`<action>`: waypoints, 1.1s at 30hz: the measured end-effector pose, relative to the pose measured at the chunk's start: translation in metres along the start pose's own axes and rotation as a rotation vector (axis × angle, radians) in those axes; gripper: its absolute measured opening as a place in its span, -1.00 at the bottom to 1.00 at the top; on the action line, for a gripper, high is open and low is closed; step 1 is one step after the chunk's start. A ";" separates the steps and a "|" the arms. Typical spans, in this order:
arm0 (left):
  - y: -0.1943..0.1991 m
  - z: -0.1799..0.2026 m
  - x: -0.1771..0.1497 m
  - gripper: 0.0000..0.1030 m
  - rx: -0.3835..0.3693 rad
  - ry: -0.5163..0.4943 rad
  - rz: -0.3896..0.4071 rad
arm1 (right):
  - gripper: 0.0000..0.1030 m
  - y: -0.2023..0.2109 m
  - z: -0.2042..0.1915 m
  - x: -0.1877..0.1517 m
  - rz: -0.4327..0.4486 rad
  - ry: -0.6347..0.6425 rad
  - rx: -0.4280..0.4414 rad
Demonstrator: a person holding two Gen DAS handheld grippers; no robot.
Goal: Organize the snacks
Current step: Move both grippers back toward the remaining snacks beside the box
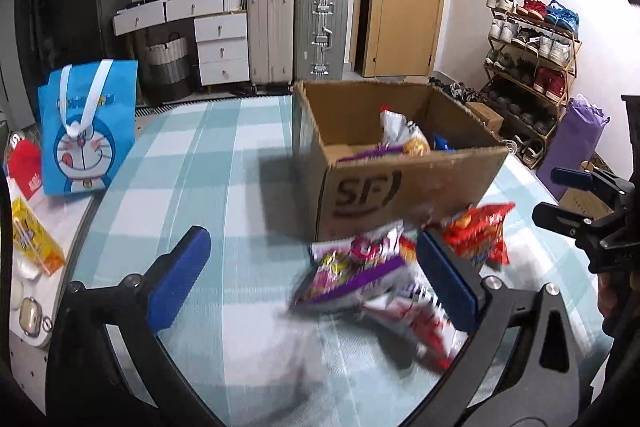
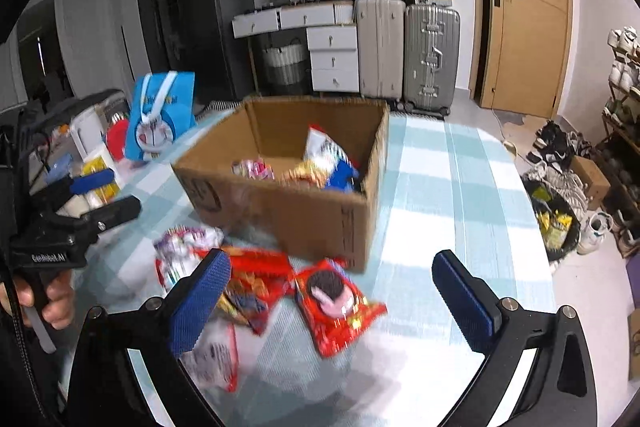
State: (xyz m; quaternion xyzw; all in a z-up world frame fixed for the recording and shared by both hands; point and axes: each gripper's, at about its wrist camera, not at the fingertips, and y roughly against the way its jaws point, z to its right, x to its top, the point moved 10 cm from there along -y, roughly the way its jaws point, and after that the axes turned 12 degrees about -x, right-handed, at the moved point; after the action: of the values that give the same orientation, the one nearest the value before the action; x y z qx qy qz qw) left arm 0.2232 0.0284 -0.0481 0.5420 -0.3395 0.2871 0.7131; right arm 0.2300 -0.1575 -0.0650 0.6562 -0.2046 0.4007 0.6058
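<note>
An open cardboard box (image 1: 400,183) (image 2: 312,211) stands on the checked table and holds several snack packs (image 2: 324,163). In front of it lie loose packs: a purple and white pack (image 1: 352,267) (image 2: 184,239), a red and white pack (image 1: 420,323) (image 2: 212,359), an orange-red pack (image 1: 476,231) (image 2: 252,283) and a red cookie pack (image 2: 340,303). My left gripper (image 1: 312,275) is open and empty, above the purple pack. My right gripper (image 2: 332,303) is open and empty, above the red cookie pack.
A blue cartoon tote bag (image 1: 88,131) (image 2: 160,115) stands at the table's left, with a yellow carton (image 1: 32,243) and small items beside it. Suitcases (image 1: 296,35), drawers and a shoe rack (image 1: 532,67) stand beyond the table. The table edge (image 2: 536,211) runs on the right.
</note>
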 end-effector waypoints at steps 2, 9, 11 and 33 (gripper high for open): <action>0.001 -0.002 -0.009 0.99 -0.005 0.004 -0.015 | 0.99 -0.001 0.000 -0.009 -0.006 0.002 0.004; -0.016 0.001 -0.016 0.99 -0.025 0.026 -0.057 | 0.99 -0.010 0.000 -0.013 -0.028 0.004 0.005; -0.020 0.000 -0.020 0.99 -0.039 0.041 -0.072 | 0.99 -0.014 0.002 -0.014 -0.036 -0.004 0.009; -0.037 0.005 -0.030 0.99 -0.055 0.066 -0.119 | 0.99 -0.050 -0.012 -0.042 -0.146 0.011 0.002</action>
State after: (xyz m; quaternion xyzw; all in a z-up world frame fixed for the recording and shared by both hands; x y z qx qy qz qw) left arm 0.2332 0.0133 -0.0921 0.5316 -0.2908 0.2526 0.7543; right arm 0.2396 -0.1461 -0.1298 0.6675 -0.1524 0.3594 0.6341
